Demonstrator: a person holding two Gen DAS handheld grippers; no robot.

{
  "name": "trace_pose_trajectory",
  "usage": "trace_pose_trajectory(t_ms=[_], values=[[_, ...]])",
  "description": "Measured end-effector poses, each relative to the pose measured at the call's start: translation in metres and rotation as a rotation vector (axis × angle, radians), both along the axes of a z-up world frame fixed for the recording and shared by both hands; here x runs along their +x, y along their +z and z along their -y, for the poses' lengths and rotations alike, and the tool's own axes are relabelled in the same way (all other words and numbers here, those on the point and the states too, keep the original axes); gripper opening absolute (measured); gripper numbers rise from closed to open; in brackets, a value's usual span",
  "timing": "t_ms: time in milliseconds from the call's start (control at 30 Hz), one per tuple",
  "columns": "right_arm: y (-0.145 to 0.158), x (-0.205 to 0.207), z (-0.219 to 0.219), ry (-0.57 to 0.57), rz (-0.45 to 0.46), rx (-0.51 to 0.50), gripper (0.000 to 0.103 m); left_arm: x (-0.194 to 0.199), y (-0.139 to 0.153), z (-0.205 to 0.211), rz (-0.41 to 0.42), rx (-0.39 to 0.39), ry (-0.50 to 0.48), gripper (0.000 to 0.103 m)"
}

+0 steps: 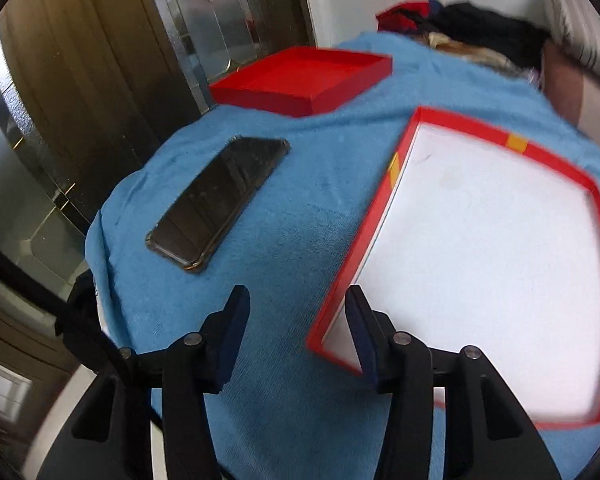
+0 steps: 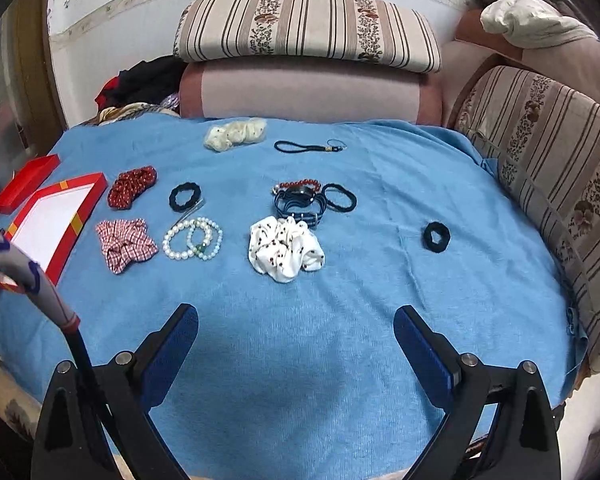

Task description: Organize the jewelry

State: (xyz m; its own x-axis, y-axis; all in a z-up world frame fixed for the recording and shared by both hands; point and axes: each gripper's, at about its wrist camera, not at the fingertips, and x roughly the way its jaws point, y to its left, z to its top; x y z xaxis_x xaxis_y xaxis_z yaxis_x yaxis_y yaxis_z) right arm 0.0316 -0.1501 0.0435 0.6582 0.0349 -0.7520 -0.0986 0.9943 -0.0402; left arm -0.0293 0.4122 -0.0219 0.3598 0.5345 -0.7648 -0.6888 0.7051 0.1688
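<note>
We hold both grippers wide open and empty: left gripper (image 1: 296,300) by the white-lined red tray (image 1: 396,168), right gripper (image 2: 296,320) short of the pearl bracelets (image 2: 192,238). Risk: pinching the blue cloth (image 2: 340,360), probably loose.

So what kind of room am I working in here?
Probably a home living room: a blue cloth over a table, striped floral sofa cushions behind and to the right, and a wooden glass-panelled door on the left.

Four fabric scrunchies (image 2: 132,186); two small black fabric hair rings (image 2: 185,197) at 10 o'clock and 3 o'clock; two red cardboard trays (image 2: 82,216); one black smartphone (image 1: 220,204).
</note>
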Motion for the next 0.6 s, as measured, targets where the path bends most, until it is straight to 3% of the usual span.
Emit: trace_pose_trajectory(t_ms=[100,233,433,600], values=[[0.002,0.000,0.005,-0.007,0.021,-0.007,0.100,-0.023,0.018,0.014,0.050,0.023,-0.005,0.061],[0.005,-0.006,0.015,-0.020,0.054,0.018,0.100,-0.047,0.039,0.041,0.107,0.017,-0.026,0.065],[0.014,-0.020,0.027,-0.009,0.118,0.072,0.100,-0.052,0.059,0.096,0.187,-0.091,-0.126,0.069],[0.014,-0.028,0.035,0.037,0.111,0.096,0.100,-0.036,0.066,0.154,0.207,-0.175,-0.257,0.069]])
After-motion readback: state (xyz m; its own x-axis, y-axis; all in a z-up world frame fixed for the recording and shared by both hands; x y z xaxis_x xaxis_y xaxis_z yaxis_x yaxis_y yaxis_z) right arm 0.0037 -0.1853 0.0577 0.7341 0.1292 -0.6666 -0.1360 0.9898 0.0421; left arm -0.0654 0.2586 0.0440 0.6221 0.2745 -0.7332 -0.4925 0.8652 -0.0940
